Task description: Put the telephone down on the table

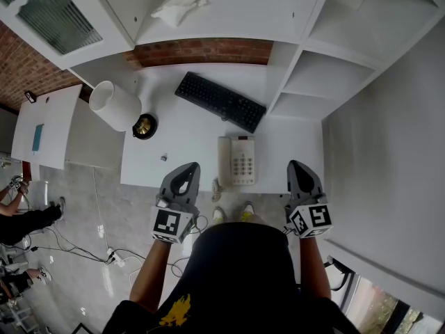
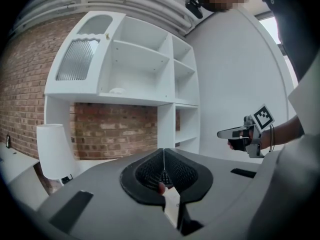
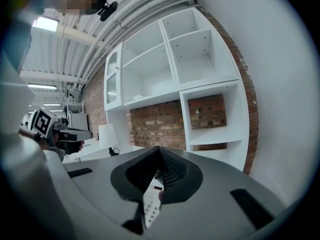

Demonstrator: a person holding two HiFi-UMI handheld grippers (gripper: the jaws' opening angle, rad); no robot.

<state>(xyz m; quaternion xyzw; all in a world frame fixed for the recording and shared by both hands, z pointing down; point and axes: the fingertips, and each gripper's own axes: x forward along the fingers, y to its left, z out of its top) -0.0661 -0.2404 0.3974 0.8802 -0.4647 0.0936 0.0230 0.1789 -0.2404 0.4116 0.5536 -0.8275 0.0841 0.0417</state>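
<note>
- The lamp point(image 1: 115, 105) stands at the left corner of the table point(image 1: 195, 145), well apart from your work. Only a wide swing of your left arm would reach it.
- Your left gripper point(image 1: 186, 169) is pressed together with nothing between its jaws. It hovers over the table's front edge, just left of the telephone.
- The telephone point(image 1: 237, 160) lies flat on the table near that front edge, with the handset seemingly in its cradle. The task looks done.
- What looks like its cord point(image 1: 217, 186) hangs off the edge beside your left gripper. If you catch it while drawing back, you could drag the telephone off the table.
- Your right gripper point(image 1: 297, 165) is also closed and empty. It sits to the right of the telephone and does not touch it.
- On the shelving, a crumpled cloth point(image 1: 179, 5) lies on the upper shelf point(image 1: 229, 19). The compartments point(image 1: 327, 75) at the right show nothing inside.
</note>
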